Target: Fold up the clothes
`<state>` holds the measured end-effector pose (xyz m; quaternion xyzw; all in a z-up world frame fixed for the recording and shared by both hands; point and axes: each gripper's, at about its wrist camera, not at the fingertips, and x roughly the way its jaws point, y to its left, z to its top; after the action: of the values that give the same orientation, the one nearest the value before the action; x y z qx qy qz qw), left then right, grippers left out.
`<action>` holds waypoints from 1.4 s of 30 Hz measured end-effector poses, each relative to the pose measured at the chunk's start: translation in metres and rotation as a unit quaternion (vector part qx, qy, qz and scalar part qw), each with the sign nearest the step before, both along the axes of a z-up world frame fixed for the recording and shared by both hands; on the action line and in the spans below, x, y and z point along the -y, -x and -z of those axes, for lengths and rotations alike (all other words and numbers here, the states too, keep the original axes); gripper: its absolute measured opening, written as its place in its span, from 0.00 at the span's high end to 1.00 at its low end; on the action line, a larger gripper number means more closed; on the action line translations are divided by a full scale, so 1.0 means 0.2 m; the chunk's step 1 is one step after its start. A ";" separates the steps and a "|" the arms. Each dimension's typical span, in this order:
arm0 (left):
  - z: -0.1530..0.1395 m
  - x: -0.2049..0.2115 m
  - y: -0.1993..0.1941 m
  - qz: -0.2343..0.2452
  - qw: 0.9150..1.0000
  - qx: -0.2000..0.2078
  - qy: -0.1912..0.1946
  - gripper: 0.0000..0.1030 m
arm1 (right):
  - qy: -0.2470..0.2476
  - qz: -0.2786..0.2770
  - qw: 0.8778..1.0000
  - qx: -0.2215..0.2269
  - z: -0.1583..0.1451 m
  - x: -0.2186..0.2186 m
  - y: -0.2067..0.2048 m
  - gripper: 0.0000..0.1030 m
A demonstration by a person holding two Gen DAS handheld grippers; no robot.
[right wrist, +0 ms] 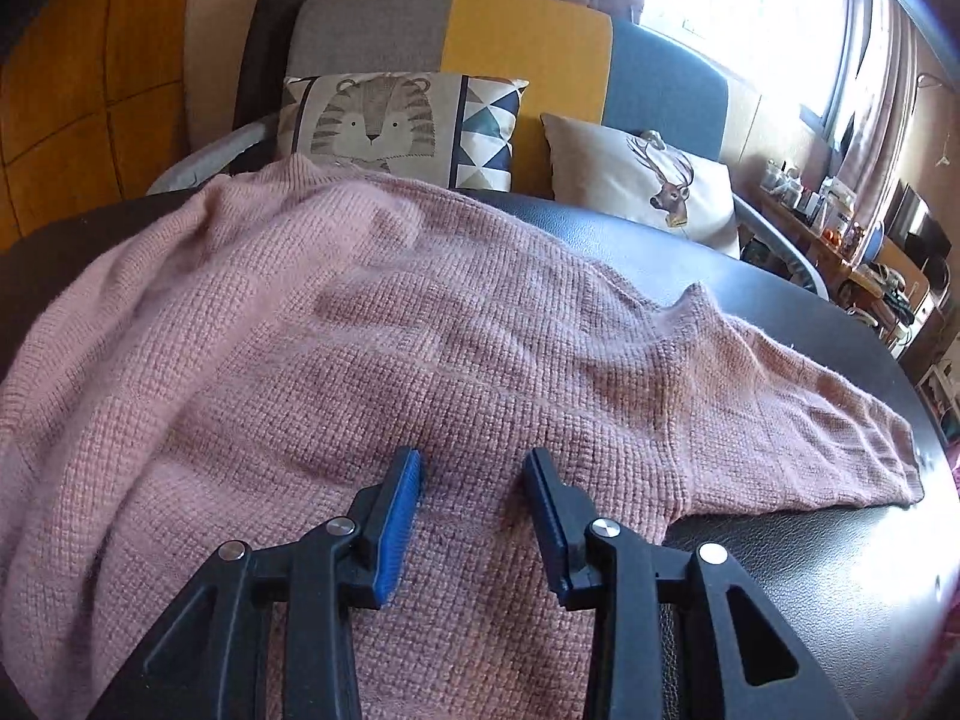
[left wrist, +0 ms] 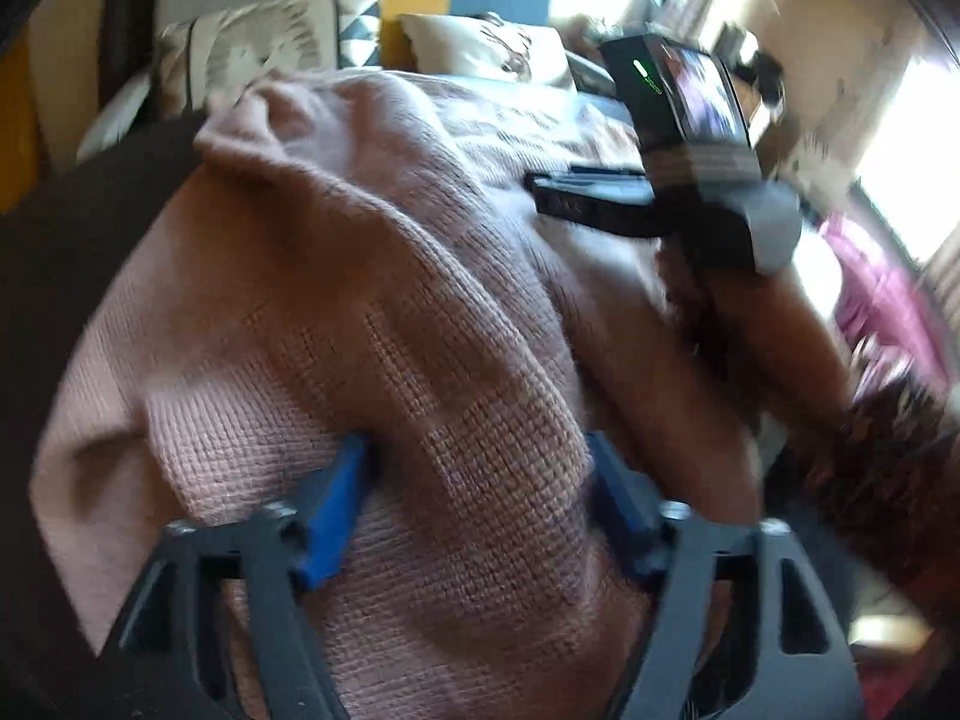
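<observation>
Knit fabric filled the space between our left gripper (left wrist: 480, 480) fingers: a thick fold of the pink sweater (left wrist: 372, 312) bulged up between the two blue pads (left wrist: 336, 516), which stood wide apart on either side of it. Whether they pressed that fold or merely straddled it, we could not tell, since the view was blurred. Beyond the fold we saw our other tool, a dark body with a small green light, and the hand (left wrist: 774, 312) that carried it, low over the far part of the sweater.

From the right wrist, our right gripper (right wrist: 474, 480) hung with its fingers spread and nothing between them, tips just above or touching the knit; we could not say which. The sweater (right wrist: 336, 324) lay spread over a black table (right wrist: 810, 570), one sleeve (right wrist: 798, 420) stretched flat toward the right edge, the left part rumpled and raised.

Behind the table stood a sofa (right wrist: 522, 30) in grey, yellow and blue panels, with a tiger cushion (right wrist: 384, 120) and a deer cushion (right wrist: 648, 180) on it. A bright window (right wrist: 750, 18) was at upper right.
</observation>
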<state>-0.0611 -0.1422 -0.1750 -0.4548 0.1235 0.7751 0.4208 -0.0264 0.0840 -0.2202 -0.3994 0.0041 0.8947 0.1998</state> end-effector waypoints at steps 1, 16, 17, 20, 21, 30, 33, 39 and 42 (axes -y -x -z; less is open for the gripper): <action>0.00 0.00 0.00 0.002 1.000 -0.008 0.003 0.64 | -0.001 0.000 1.000 0.000 0.00 0.00 0.01 0.65; -0.25 0.57 0.51 -0.113 0.987 0.081 -0.083 0.95 | 0.009 -0.003 1.000 -0.005 0.00 -0.02 0.02 0.64; -0.26 0.60 0.56 -0.126 0.986 0.074 -0.077 0.97 | 0.009 -0.003 1.000 -0.005 0.00 -0.02 0.02 0.64; -0.32 0.73 0.73 -0.175 0.983 0.032 -0.045 1.00 | 0.010 -0.003 1.000 -0.006 0.00 -0.01 0.02 0.64; -0.33 0.77 0.79 -0.190 0.981 0.023 -0.038 1.00 | 0.010 -0.003 1.000 -0.006 0.00 -0.01 0.02 0.64; -0.26 0.59 0.72 -0.125 0.969 0.195 -0.085 0.78 | -0.001 -0.004 1.000 -0.004 0.00 0.00 0.01 0.64; -0.19 0.38 0.57 -0.091 0.970 0.214 -0.071 0.57 | -0.001 -0.004 1.000 -0.003 0.00 -0.01 0.01 0.64; -0.17 0.21 0.44 -0.088 0.965 0.237 -0.075 0.56 | 0.007 -0.004 1.000 -0.006 0.00 -0.01 0.01 0.64; -0.20 0.16 0.40 -0.063 0.964 0.240 -0.097 0.55 | 0.010 -0.004 1.000 -0.007 0.00 -0.02 0.00 0.64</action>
<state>-0.1413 -0.1751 -0.1360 -0.5913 -0.0853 0.6768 0.4301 -0.0269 0.0873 -0.2193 -0.3949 0.0124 0.8984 0.1920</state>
